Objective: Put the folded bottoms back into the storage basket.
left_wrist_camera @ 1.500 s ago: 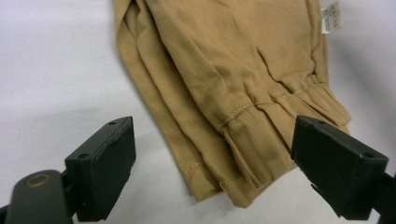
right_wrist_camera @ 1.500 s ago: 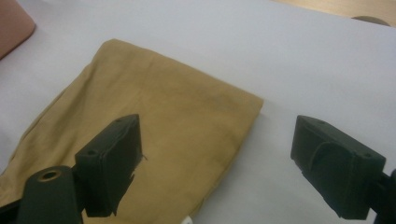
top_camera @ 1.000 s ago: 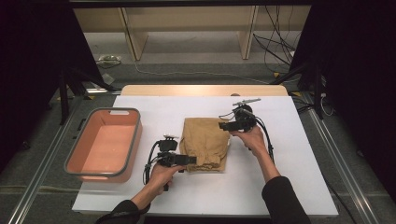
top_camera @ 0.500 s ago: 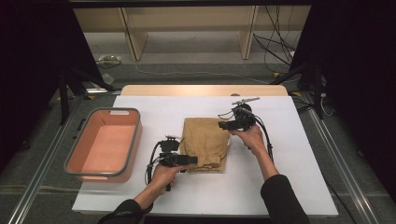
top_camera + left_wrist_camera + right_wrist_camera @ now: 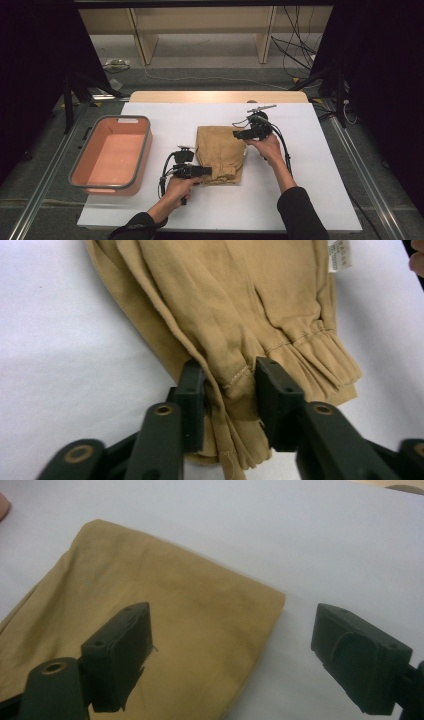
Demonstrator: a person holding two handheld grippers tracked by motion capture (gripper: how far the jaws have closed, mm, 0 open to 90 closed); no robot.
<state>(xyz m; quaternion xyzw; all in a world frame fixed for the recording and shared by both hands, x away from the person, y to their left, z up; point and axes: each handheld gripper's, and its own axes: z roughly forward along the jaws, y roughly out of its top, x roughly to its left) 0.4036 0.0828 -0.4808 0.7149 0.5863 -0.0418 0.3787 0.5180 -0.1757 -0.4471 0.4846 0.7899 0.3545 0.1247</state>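
Left gripper (image 5: 227,390) just closed, pinched cloth (image 5: 220,152) hem; soft, limp. Right gripper (image 5: 232,655) wide over corner.

Matt tan cloth garment (image 5: 240,305), smooth white tabletop (image 5: 300,200)

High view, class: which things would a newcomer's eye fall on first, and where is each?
The folded tan garment lies mid-table on the white tabletop. The left gripper has just been closing and pinches its near edge; the right gripper stands open at its far corner. A salmon bin sits at the left.
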